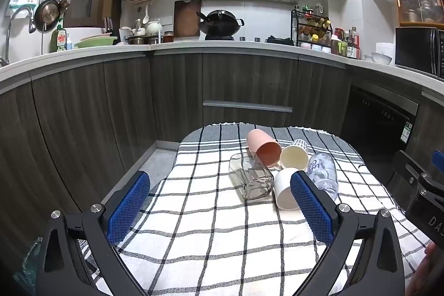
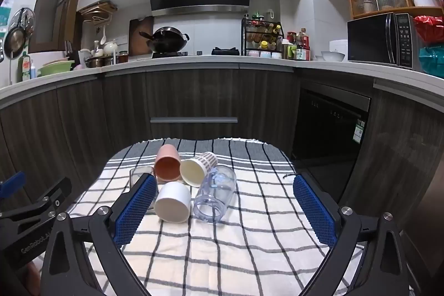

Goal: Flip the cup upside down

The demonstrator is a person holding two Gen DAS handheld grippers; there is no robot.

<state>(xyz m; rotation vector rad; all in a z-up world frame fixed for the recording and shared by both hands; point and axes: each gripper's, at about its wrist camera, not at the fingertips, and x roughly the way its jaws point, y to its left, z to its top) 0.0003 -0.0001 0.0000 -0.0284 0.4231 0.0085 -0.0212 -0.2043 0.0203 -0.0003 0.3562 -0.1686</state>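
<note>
Five vessels lie on their sides, clustered on the checked-cloth table: a pink plastic cup, a patterned paper cup, a white cylindrical cup, a clear plastic bottle and a clear glass tumbler. Both the left hand-held gripper and right hand-held gripper are spread wide, empty, short of the cluster. One cup is best gripped across its wall, lifted clear of its neighbours, then turned rim-down.

Cloth: white, black grid, grey far band. Cups: pink, plain white, cream with dotted outside. Glass clear, bottle bluish clear. Pads blue mesh.
</note>
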